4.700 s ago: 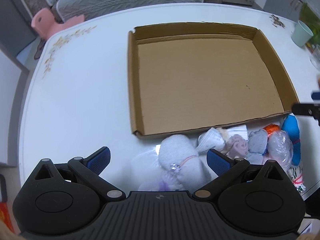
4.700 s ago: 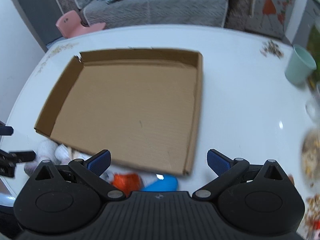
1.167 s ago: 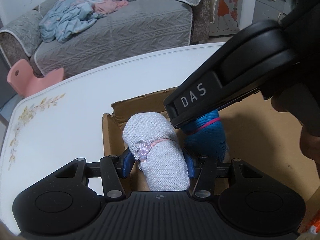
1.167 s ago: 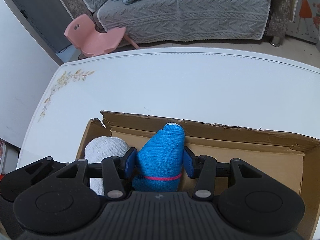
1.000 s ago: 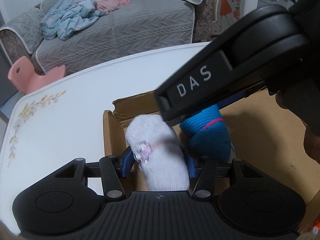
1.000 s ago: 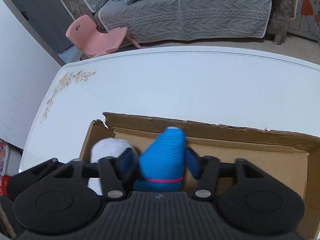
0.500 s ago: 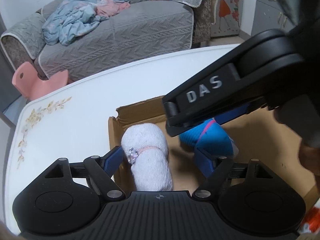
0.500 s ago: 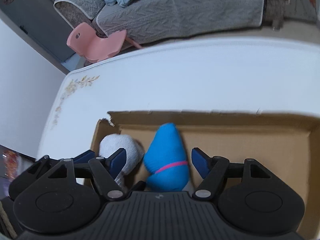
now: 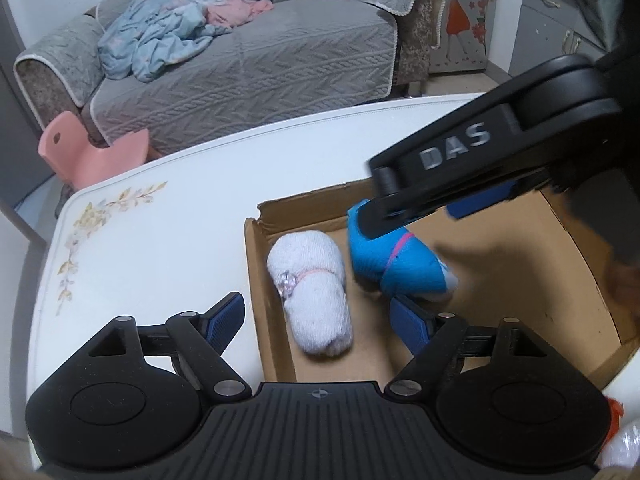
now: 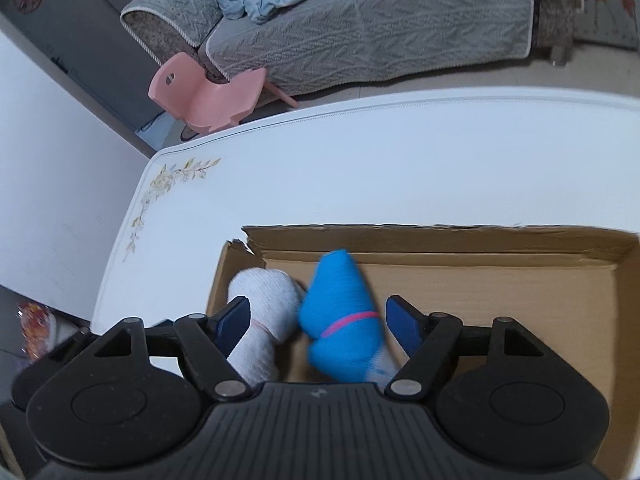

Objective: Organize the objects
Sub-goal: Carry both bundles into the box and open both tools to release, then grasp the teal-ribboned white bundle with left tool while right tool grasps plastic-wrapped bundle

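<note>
Cardboard box on white table

left wrist: steeply down, close | right wrist: likewise | shared: cardboard box corner, sofa

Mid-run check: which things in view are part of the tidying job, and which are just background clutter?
Part of the job:
- white sock roll, lying in the box corner
- blue sock roll, beside it in the box
- cardboard box
- left tongs, open
- right tongs, opening, clear of the blue roll

Just lying about:
- pink chair
- sofa
- blue blanket
</note>
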The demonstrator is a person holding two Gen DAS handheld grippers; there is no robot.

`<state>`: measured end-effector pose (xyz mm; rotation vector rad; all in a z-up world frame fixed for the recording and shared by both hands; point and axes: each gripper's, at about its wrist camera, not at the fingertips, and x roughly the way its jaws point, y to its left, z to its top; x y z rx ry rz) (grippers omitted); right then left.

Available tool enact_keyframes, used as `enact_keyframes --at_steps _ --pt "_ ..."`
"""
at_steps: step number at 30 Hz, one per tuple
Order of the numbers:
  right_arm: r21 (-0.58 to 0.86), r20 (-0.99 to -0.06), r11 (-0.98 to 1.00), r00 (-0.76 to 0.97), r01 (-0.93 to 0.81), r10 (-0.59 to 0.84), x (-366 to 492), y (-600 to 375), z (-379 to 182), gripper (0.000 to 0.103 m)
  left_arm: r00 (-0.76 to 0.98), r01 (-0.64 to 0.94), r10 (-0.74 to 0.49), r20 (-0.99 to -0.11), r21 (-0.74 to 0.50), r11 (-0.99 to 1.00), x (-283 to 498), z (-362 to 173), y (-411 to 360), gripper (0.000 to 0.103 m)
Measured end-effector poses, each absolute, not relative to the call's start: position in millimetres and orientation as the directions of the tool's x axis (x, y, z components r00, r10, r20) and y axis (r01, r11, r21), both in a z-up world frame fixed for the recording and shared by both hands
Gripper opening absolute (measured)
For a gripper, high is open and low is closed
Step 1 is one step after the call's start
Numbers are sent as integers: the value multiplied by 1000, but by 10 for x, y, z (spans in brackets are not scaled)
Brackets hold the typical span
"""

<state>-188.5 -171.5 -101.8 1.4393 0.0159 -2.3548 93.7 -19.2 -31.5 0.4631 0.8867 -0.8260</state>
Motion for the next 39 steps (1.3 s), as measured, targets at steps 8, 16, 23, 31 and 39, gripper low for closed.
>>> enact_keyframes --at_steps 8,16,23,31,39 --pt "137 -855 -930 -434 341 -285 -1749 -1692 -875 72 351 793 -436 -828 16 609 921 -232 -186 85" --pt "101 -845 -919 -454 381 -281 -1557 -1678 -752 72 312 793 -437 -843 -22 609 834 -102 -21 86" --pt "57 -833 -897 -473 439 -285 -1377 -1717 -611 73 306 822 -456 -836 -9 570 716 67 82 86" --pt "23 -805 -852 -495 523 -326 -1104 -1788 -433 75 289 845 -465 -836 -5 534 635 200 344 89" --pt "-30 -775 -793 -515 609 -366 -450 -1489 -448 94 229 855 -436 -870 -34 517 457 198 781 93"
